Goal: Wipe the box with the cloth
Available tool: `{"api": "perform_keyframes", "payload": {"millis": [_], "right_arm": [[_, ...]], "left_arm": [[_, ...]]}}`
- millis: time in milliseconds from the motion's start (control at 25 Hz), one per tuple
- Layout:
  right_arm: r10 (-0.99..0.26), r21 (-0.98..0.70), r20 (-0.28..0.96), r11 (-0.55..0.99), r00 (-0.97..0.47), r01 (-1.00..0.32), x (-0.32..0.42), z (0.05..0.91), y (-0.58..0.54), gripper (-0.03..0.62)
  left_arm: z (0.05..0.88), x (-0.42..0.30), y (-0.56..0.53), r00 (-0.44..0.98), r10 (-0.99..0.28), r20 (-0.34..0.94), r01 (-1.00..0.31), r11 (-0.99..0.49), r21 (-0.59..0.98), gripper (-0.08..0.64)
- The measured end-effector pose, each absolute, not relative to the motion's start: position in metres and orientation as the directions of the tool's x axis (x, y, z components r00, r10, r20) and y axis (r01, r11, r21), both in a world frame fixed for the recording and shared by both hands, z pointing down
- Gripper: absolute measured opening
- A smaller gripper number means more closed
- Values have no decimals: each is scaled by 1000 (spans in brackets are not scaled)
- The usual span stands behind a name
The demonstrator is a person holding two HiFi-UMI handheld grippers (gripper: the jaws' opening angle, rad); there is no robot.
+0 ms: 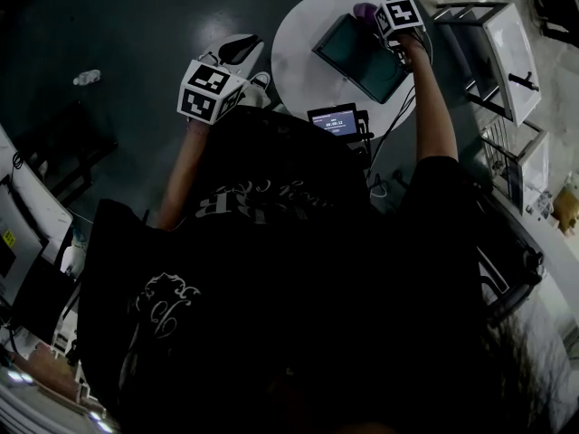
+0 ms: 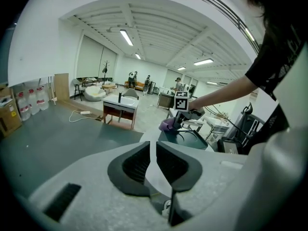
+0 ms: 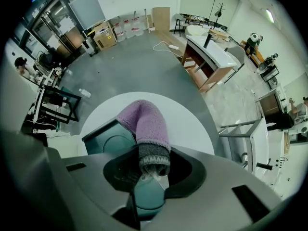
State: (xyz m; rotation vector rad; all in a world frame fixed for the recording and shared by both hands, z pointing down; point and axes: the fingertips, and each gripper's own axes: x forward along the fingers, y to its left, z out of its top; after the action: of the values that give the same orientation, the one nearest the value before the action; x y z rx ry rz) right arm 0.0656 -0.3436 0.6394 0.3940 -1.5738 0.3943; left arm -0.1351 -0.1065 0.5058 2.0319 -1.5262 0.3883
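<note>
While the right gripper [image 3: 151, 170] clamps the purple cloth [image 3: 147, 126], the cloth drapes over the 12 o'clock corner of the teal box [image 1: 362, 57] on the round white table [image 1: 298, 52]. Box interior not visible. Left gripper [image 2: 153, 162]: jaws nearly together, nothing between, off the table's 9 o'clock rim.

Round white table [image 1: 294, 52], small lit screen [image 1: 335, 120] near its edge, bottle [image 1: 87, 77] on dark floor [image 1: 109, 25]
</note>
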Motion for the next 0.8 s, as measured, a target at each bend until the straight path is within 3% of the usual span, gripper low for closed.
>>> {"api": "perform_keyframes", "payload": {"millis": [480, 800], "right_arm": [[-7, -8, 999, 917, -37, -398, -23, 644, -340, 101], [-2, 10, 1000, 939, 24, -344, -44, 650, -320, 101]], "left_arm": [[508, -195, -92, 270, -795, 543, -954, -143, 264, 34], [516, -216, -74, 260, -792, 552, -953, -116, 281, 34]]}}
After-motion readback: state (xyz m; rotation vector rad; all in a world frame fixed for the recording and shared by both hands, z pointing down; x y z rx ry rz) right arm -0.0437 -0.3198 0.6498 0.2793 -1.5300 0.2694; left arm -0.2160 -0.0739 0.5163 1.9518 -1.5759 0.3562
